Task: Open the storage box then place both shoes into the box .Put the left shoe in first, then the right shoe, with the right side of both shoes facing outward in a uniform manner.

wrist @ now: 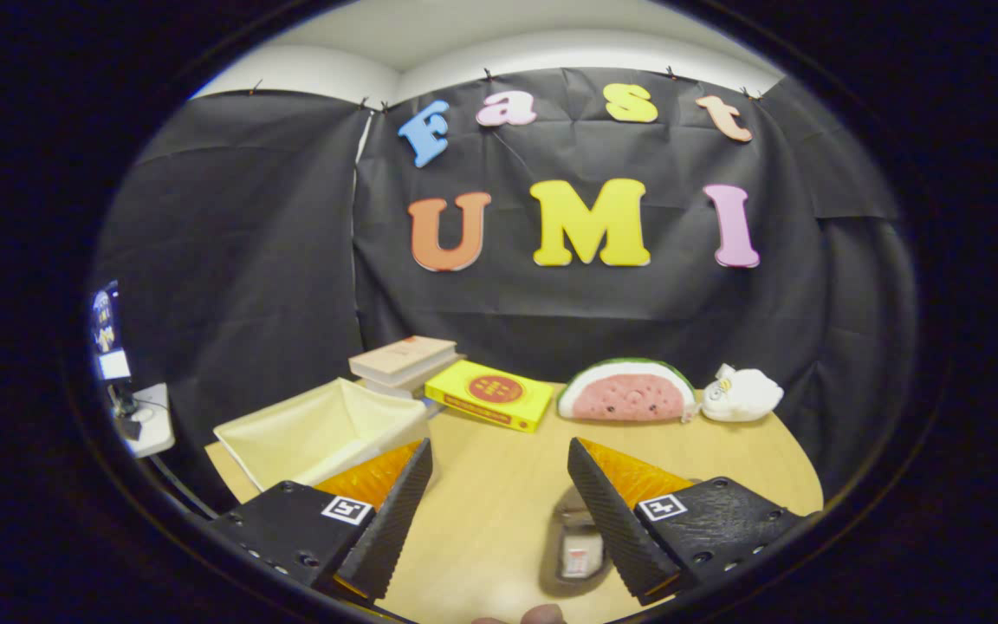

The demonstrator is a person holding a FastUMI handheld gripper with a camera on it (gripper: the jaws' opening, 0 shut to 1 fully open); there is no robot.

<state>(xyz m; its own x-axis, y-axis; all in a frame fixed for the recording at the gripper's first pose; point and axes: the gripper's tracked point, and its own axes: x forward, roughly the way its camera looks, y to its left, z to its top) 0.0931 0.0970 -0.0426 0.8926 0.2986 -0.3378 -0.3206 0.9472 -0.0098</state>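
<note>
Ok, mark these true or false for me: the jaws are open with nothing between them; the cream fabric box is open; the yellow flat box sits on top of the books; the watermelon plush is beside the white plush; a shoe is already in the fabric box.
1. Gripper jaws open, nothing held: true.
2. Cream fabric box is open: true.
3. Yellow flat box sits on the books: false, it lies on the table beside them.
4. Watermelon plush beside white plush: true.
5. A shoe is in the fabric box: false, its visible interior holds none.
</note>
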